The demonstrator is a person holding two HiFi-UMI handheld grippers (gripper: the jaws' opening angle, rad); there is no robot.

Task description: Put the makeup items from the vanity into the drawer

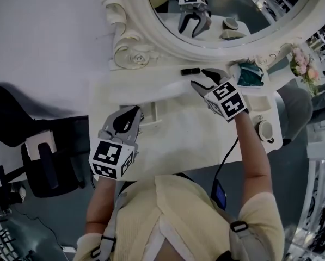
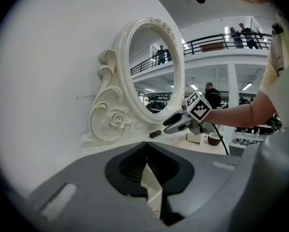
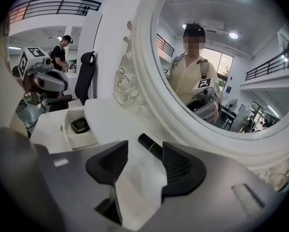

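On the white vanity top, in the head view, the right gripper is hovering just beside a slim black tube that is lying near the foot of the mirror frame. The left gripper is sitting at the open drawer. On a slant like this, one pad could touch first and shove the tube along the frame. From the left gripper view, its fingers are pressing together on a thin white edge, apparently the drawer's front. A careless tug there could drag the drawer further out, or the narrow lip could slip free. From the right gripper view, the fingers are standing spread, with the tube lying untouched just ahead of the gap and skewed across it. A pinch near its end would risk the round body pivoting or squirting out. A black compact is already lying in the drawer, where a dropped tube could be knocking against it.
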